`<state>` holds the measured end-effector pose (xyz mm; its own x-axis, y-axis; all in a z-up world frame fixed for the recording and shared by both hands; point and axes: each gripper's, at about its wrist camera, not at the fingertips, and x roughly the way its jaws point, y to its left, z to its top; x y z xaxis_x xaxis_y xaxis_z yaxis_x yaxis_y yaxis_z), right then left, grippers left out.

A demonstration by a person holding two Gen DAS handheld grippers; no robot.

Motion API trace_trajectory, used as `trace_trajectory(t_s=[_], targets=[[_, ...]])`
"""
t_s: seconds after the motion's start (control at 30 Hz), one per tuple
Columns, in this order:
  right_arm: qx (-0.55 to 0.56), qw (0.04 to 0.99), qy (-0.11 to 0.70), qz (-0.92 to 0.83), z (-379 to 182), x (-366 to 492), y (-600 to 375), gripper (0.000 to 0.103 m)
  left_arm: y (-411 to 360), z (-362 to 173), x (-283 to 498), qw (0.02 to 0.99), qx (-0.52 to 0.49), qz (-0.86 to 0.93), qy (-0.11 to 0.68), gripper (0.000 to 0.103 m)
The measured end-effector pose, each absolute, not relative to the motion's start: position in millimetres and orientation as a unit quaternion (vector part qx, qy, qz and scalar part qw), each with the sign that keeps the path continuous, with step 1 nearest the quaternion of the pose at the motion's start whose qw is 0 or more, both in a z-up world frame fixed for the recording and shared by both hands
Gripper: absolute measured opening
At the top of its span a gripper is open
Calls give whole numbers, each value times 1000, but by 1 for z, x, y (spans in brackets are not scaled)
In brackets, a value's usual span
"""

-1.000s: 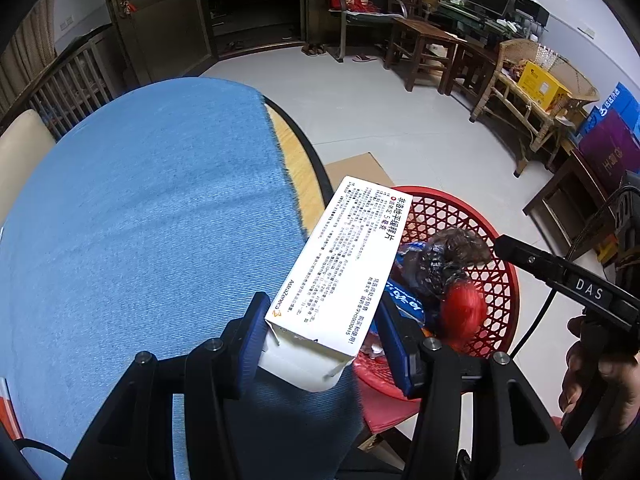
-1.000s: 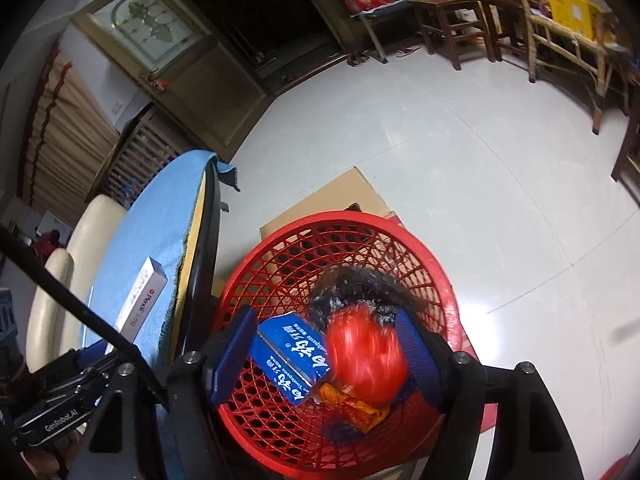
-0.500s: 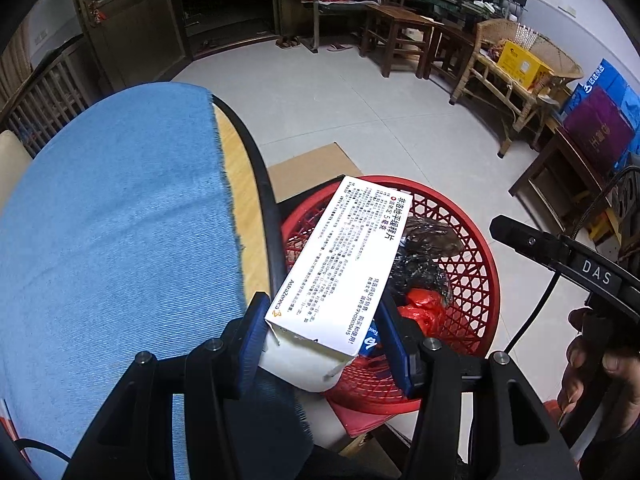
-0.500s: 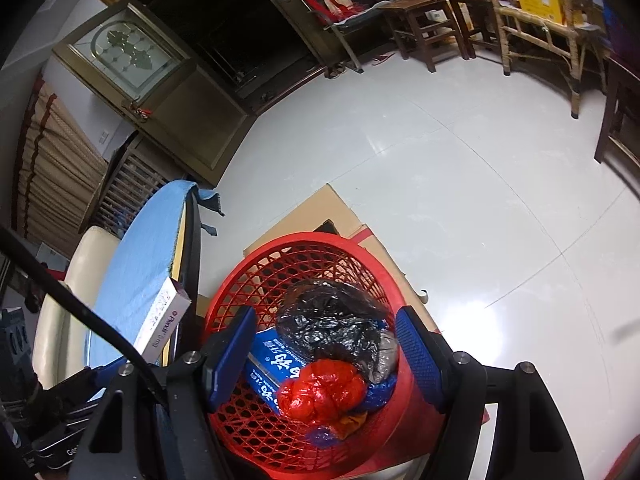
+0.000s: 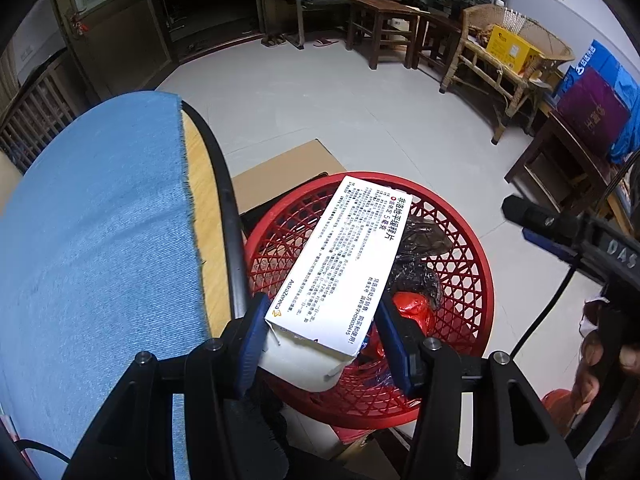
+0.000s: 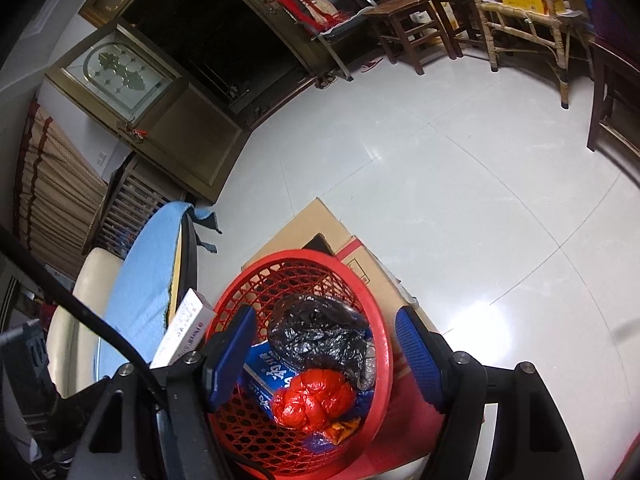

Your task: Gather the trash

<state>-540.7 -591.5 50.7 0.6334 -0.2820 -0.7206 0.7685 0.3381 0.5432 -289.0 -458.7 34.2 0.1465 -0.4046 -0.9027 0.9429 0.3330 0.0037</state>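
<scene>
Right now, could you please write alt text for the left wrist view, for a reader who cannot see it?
The left gripper holds a white medicine box over a red mesh basket that already holds black and red bags. A table with a blue cloth lies to the left, and the right gripper reaches in from the right edge.

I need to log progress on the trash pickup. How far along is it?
Done: black bag, red bag and blue packet lie in the red basket. In hand: left gripper holds the white box over it. Left: dropping it. Right gripper is empty.
</scene>
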Motion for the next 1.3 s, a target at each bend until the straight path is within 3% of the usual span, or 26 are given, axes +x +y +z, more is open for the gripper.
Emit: trace_trajectory(t_s=[0.33,0.4,0.47,0.5,1.3], targets=[[462,779,240,-349,64,-554,-594,75,-471,20,-298,685,333,-484,430,57],[462,779,238,-349,65,-555,-594,75,-476,14,-298,679,339,-483,437,64],[461,780,238,-350,66,-556,-593,75,-480,9,-297,675,347,-479,442,79],[460,780,238,-350,67,-556,-593,75,-480,8,-296,675,347,-477,443,80],[382,826,247,-333,130,-520,-548,75,-406,89,-266,735,225,-482,421,82]])
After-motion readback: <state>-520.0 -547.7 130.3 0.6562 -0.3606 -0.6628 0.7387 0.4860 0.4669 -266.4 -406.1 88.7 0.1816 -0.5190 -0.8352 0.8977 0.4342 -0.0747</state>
